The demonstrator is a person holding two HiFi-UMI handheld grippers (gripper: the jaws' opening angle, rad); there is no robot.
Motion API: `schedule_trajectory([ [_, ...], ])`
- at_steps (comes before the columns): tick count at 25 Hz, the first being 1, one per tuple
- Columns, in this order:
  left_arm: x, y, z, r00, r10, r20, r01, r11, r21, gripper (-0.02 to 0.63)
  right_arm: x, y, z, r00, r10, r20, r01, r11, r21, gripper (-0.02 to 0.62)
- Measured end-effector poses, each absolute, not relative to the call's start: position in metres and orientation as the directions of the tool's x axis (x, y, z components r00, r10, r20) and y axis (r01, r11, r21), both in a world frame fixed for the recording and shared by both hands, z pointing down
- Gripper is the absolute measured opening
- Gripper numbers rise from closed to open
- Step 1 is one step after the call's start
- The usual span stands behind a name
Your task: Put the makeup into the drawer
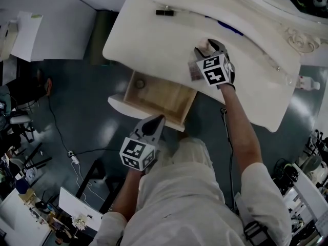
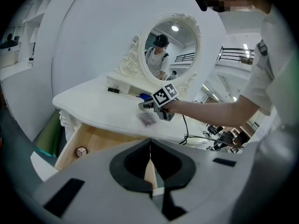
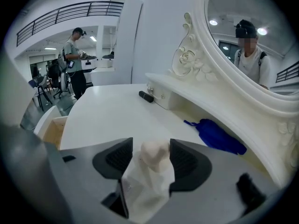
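A makeup sponge in a clear packet (image 3: 154, 157) lies on the white dressing table (image 1: 154, 40); it also shows as a small packet (image 1: 195, 72) under my right gripper (image 1: 206, 47). The right gripper (image 3: 150, 147) is open, its jaws set around the sponge, with a gap on the left side. The wooden drawer (image 1: 164, 99) stands pulled out below the tabletop, with a small round item (image 1: 139, 83) in its far left corner. My left gripper (image 1: 156, 121) hovers at the drawer's front edge, shut and empty (image 2: 150, 146).
A black tube (image 1: 165, 13) and a blue pouch (image 3: 217, 136) lie at the back of the table under the mirror shelf. The ornate oval mirror (image 2: 173, 48) rises behind. Cables and clutter cover the floor around. Another person (image 3: 74, 55) stands far off.
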State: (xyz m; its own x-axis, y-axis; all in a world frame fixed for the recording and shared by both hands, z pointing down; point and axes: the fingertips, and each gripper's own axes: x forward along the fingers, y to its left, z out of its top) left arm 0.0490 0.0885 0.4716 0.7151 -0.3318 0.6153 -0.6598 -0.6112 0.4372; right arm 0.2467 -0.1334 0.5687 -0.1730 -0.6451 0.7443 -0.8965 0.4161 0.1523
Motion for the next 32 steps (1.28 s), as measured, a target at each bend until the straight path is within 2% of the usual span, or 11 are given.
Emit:
schedule_trajectory([
  [2, 0.048, 0.090, 0.472, 0.715, -0.334, 0.614, -0.661, -0.609, 0.438, 0.011, 0.249, -0.134, 0.569, -0.163, -0.645, 0.747, -0.895, 0.415, 0.162, 0.251],
  [5, 0.049, 0.093, 0.471, 0.717, -0.332, 0.613, -0.659, -0.609, 0.441, 0.011, 0.254, -0.133, 0.570, -0.141, -0.646, 0.750, -0.893, 0.410, 0.185, 0.200],
  [15, 0.054, 0.106, 0.469, 0.721, -0.334, 0.607, -0.655, -0.614, 0.441, 0.011, 0.260, -0.125, 0.568, -0.132, -0.642, 0.756, -0.882, 0.424, 0.206, 0.120],
  [24, 0.050, 0.115, 0.465, 0.721, -0.345, 0.601, -0.657, -0.618, 0.432, 0.011, 0.263, -0.114, 0.552, -0.121, -0.664, 0.738, -0.883, 0.412, 0.225, 0.110],
  [32, 0.048, 0.115, 0.453, 0.725, -0.368, 0.583, -0.657, -0.623, 0.425, 0.011, 0.235, -0.085, 0.513, -0.186, -0.695, 0.695, -0.871, 0.443, 0.210, 0.109],
])
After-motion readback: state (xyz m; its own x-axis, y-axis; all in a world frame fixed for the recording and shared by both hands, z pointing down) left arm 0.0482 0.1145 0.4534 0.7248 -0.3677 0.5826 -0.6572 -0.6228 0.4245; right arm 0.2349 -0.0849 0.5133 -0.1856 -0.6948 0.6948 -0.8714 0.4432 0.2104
